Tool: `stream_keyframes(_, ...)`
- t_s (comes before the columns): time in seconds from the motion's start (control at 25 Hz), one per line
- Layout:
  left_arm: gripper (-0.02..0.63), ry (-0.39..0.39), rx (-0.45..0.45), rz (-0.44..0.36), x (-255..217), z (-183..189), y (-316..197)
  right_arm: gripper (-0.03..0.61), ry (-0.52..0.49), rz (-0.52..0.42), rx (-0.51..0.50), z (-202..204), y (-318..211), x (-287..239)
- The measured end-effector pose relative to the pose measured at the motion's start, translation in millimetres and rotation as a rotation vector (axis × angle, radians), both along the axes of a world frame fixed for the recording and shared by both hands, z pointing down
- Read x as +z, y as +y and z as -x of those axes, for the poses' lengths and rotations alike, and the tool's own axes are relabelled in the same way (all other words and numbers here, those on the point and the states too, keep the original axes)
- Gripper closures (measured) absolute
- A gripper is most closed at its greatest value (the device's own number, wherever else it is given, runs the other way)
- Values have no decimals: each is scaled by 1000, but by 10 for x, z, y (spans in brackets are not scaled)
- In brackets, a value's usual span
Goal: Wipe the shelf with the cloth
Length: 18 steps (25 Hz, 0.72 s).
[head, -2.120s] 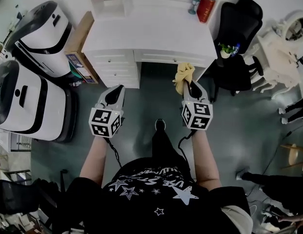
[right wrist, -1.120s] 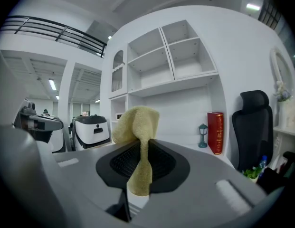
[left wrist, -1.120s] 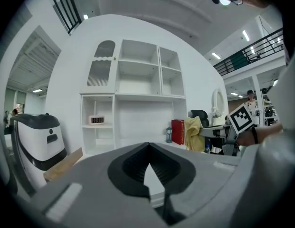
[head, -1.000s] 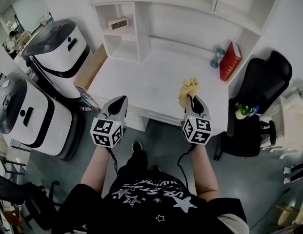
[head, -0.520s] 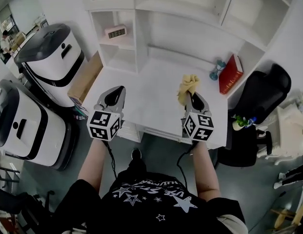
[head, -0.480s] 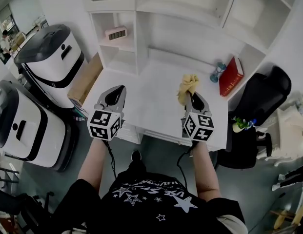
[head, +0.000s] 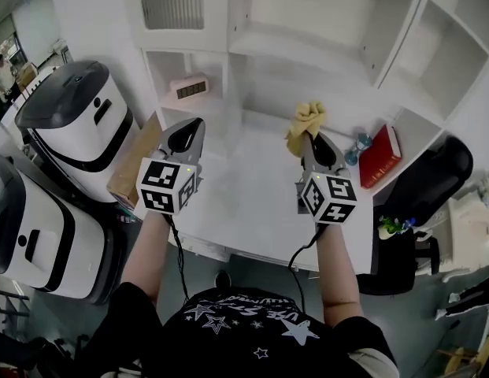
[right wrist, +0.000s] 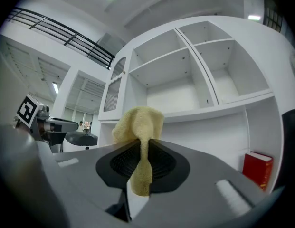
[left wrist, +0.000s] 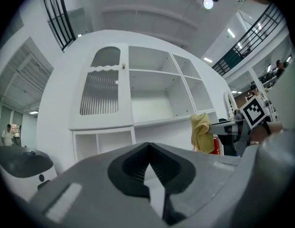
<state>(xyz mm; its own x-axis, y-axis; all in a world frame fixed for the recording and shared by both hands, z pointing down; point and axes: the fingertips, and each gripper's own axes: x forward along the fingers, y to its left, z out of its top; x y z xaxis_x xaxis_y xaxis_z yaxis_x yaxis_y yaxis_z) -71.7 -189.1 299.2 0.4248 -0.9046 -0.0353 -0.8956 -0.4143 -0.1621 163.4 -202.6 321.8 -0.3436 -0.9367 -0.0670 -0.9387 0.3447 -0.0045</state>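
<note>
A white shelf unit [head: 323,53] with open cubbies rises above a white desk [head: 252,203]. My right gripper [head: 309,138] is shut on a yellow cloth [head: 305,124], held up in the air in front of the middle shelf board; the same cloth [right wrist: 137,127] bunches above the closed jaws in the right gripper view. My left gripper [head: 190,129] hangs at about the same height to the left, shut with nothing between its jaws. The shelf unit [left wrist: 152,99] and the yellow cloth [left wrist: 201,132] also show in the left gripper view.
A pink clock [head: 189,89] stands in a left cubby. A red book [head: 379,157] and a small teal object [head: 361,143] sit at the desk's right end. Two white-and-black machines [head: 71,124] stand on the left, a black chair [head: 433,187] on the right.
Both grippers have risen from desk height towards the shelf boards, the right one still carrying the cloth. The head view has tilted up, showing more of the shelves.
</note>
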Motion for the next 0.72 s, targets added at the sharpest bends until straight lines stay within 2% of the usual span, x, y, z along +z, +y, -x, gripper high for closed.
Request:
stream_keyframes(0.4,614,-28,35,-69,-567,288,-652,503,-72,-82,-84,504,-568,-890)
stream_keyframes(0.56,614,-23,48,-87,-760,312,-857,503,-71,-130,-90,641,-749,-1291)
stream_keyframes(0.72,614,-14,68,-107,-990,265,-1040,503,-82,-125,-117,757,-978,-1594)
